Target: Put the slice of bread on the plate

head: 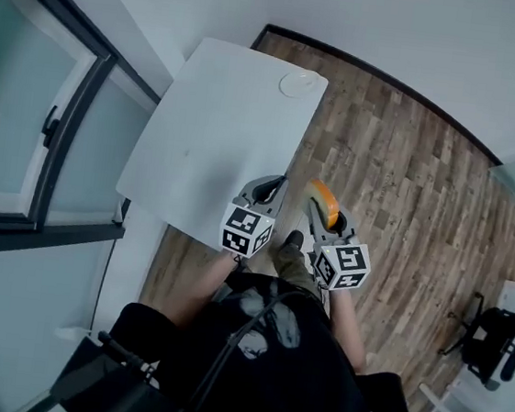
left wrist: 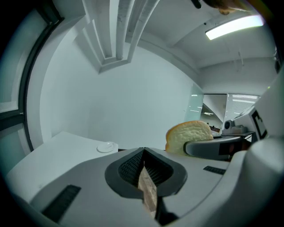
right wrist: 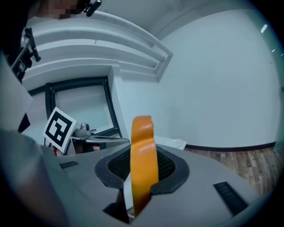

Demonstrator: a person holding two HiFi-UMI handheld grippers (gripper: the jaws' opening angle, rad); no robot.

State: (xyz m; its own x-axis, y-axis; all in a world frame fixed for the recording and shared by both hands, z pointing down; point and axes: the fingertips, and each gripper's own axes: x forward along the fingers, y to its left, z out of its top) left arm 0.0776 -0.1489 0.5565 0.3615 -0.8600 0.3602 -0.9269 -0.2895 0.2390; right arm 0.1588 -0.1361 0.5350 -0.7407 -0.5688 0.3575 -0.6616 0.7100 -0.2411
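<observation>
My right tongs pinch the slice of bread by its lower part, so it stands upright on edge with its orange-brown crust towards the camera. It hangs over the wooden floor, just off the near right corner of the worktop. My left tongs are pressed together with nothing between them, just beside the right pair at that same corner. The white plate sits at the worktop's far right corner, well apart from the bread.
</observation>
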